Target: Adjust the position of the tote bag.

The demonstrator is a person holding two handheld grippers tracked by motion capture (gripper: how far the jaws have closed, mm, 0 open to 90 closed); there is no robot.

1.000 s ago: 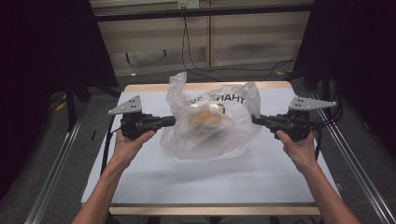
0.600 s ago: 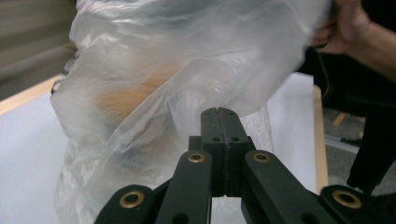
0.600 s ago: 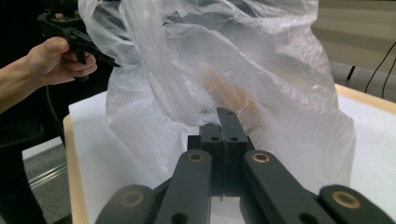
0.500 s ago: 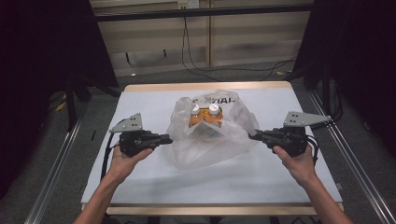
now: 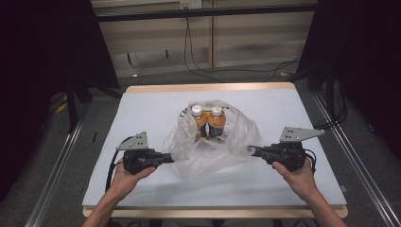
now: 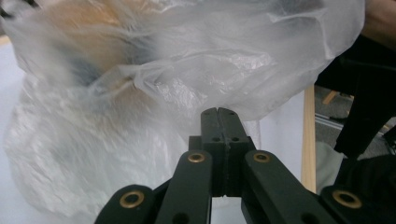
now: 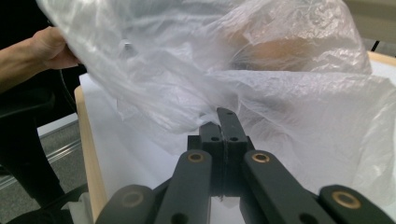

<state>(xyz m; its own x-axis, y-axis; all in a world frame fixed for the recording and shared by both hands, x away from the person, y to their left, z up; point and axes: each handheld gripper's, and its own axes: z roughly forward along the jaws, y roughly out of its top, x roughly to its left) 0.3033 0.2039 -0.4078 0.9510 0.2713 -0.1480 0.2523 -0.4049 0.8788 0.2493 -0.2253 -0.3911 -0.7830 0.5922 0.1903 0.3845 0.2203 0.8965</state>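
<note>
No legible writing. Two orange bottles [image 5: 208, 124] upright inside plastic bag [image 5: 208, 151], mid-tabletop [image 5: 142, 109]. Left gripper [image 5: 171, 158] and right gripper [image 5: 250, 151] fingers pinch bag's side edges.

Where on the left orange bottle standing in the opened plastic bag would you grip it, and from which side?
Grip the left bottle at its white cap and neck, coming straight down from above. It stands upright, touching the second bottle, and the plastic bag is bunched around its lower body, so only the top is free.
</note>
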